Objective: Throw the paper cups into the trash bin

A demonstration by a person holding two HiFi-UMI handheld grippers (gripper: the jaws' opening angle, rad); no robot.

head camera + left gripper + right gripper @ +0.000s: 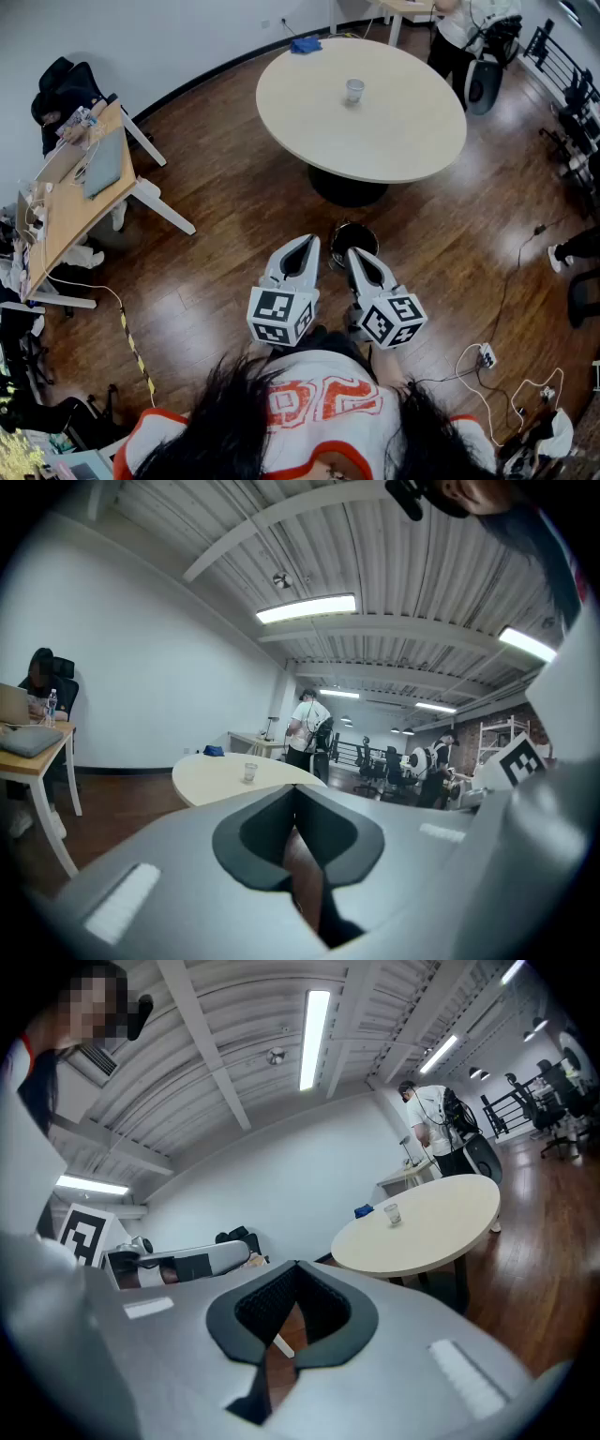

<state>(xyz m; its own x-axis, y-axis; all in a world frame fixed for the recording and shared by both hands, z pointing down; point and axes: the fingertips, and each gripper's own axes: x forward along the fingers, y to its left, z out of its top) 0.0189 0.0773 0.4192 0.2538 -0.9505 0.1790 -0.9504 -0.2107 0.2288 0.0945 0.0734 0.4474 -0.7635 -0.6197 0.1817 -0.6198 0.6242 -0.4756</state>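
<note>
A paper cup (354,90) sits on the counter (412,131); near the counter, the left claw (307,242) and right claw (355,254) are both squeezed together, empty.

A dark wooden floor (234,202) runs under a round cream table (412,117) on a black pedestal, with a wooden desk (66,214) on white legs and a black chair (66,82) by the white wall (169,28), beneath long ceiling lights (306,609).
</note>
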